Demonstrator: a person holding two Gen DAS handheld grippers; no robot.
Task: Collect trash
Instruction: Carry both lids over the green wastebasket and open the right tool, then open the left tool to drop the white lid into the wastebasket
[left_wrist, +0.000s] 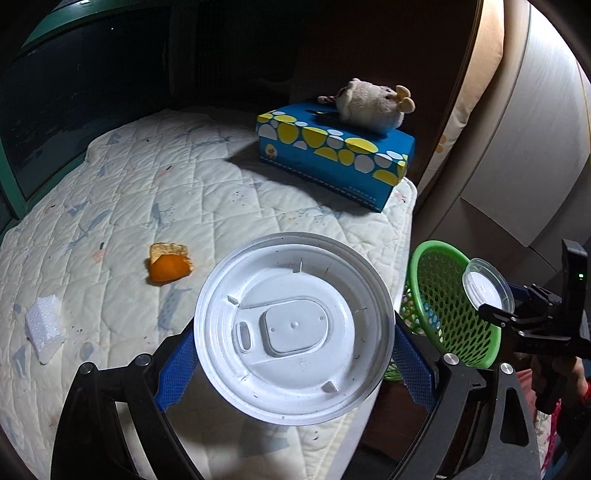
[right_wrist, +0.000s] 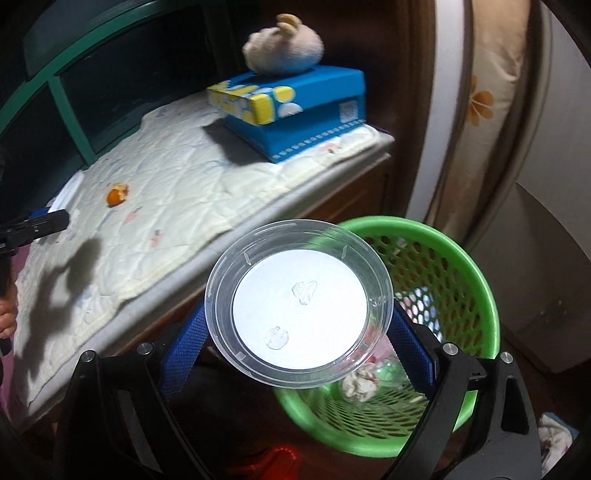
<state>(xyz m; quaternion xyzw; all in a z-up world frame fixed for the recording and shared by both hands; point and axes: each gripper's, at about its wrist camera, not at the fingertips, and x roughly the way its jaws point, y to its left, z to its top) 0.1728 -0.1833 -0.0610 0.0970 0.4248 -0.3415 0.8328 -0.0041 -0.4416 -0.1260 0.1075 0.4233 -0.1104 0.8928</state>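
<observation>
My left gripper is shut on a white plastic cup lid, held above the quilted surface near its right edge. An orange peel and a white foam chunk lie on the quilt to the left. My right gripper is shut on a clear plastic lid with a white disc inside, held over the near rim of a green mesh basket. In the left wrist view the right gripper, the clear lid and the basket show at right.
A blue and yellow tissue box with a plush toy on top stands at the quilt's far right corner. The basket holds crumpled paper. A green-framed dark panel lies behind. A beige door or cabinet stands right of the basket.
</observation>
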